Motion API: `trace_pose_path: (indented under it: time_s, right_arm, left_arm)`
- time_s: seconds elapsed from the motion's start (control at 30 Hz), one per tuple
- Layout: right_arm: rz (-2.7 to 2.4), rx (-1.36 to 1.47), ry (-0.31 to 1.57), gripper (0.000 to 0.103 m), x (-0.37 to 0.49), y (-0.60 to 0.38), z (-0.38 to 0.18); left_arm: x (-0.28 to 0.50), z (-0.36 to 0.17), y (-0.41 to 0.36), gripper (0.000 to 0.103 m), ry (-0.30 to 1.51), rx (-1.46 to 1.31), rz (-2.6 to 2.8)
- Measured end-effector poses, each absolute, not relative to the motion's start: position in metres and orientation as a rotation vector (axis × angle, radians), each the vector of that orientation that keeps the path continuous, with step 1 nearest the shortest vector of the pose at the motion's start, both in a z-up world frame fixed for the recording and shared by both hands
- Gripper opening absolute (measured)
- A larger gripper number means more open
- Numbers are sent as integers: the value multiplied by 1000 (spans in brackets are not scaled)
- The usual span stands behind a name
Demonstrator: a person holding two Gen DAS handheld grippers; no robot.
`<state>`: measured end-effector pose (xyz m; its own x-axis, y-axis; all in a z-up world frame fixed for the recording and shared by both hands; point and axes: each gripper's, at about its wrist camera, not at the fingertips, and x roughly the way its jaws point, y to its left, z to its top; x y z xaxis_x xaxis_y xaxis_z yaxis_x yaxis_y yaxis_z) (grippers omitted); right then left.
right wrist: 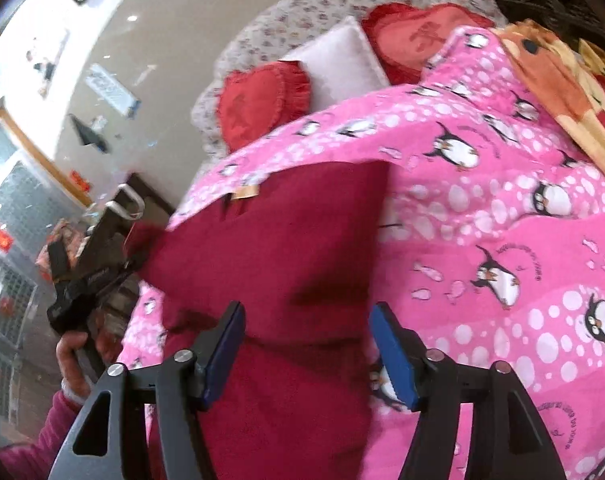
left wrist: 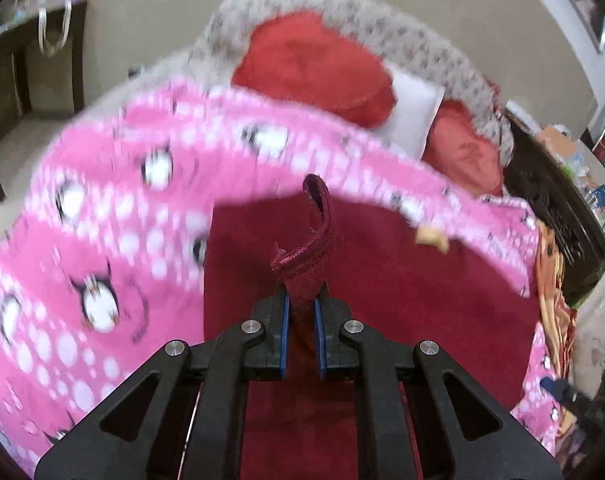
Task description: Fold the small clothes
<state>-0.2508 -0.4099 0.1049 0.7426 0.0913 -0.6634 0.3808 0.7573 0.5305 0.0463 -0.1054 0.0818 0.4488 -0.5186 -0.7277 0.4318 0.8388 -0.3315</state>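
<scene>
one dark red garment (right wrist: 286,248) lies spread on a pink penguin-print blanket (right wrist: 502,208) that covers the bed. the left gripper (left wrist: 301,312) has its jaws clenched on a ribbed hem of the garment, which stands up as a narrow tongue straight ahead of them. the right gripper (right wrist: 308,354) hangs over the cloth with jaws released and wide apart, one blue pad to either side of the fabric, pinching nothing. the garment's long axis seems to run away from the right jaws toward the pillows (right wrist: 338,64), and its near end sits just under them, so the right arm is likely the nearer one for the next pinch. only the right view shows the left gripper (right wrist: 90,276) pulling the garment's left side, and a tan tag at its far edge. the left view is blurred and shows the pinch itself.
</scene>
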Motion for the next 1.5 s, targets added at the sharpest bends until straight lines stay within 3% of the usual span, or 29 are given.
trace_pose_path:
  time_s: [0.33,0.43,0.5,0.6,0.73,1.0,1.2,1.37,1.43,1.5]
  right_arm:
    - [-199,755,803,63,-188,-433,84]
    - [-252,579,845,16,-170,-426,88]
    - [-289,498,831,12,-169,-426,97]
    - [-421,440,849,12,-168,-444,90]
    - [-394,591,812,12,-183,-464,81]
    - [-229,571,809,18,-213,-409,115]
    - [-354,293,1039,19,-196,-381,71]
    - [-359,394,978,19,-218,-392,86]
    - [-340,386,950,22,-223,-383,99]
    - [-296,381,935,35,-223,-374,103]
  left_arm:
    - [29,67,-119,9,953,-89,-630]
    - [28,71,-118,9,963,-108,-648]
    - [27,71,-115,10,974,-125,-664]
    - [27,56,-113,17,1021,-101,-641]
    - [24,41,-105,22,1061,-67,-607]
    - [20,49,-88,25,1018,-64,-561]
    - [20,42,-87,27,1061,-47,-549]
    - [4,49,-66,27,1059,-32,-547]
    - [-2,47,-57,28,1079,-43,-551]
    - [-10,44,-47,33,1099,-58,-548]
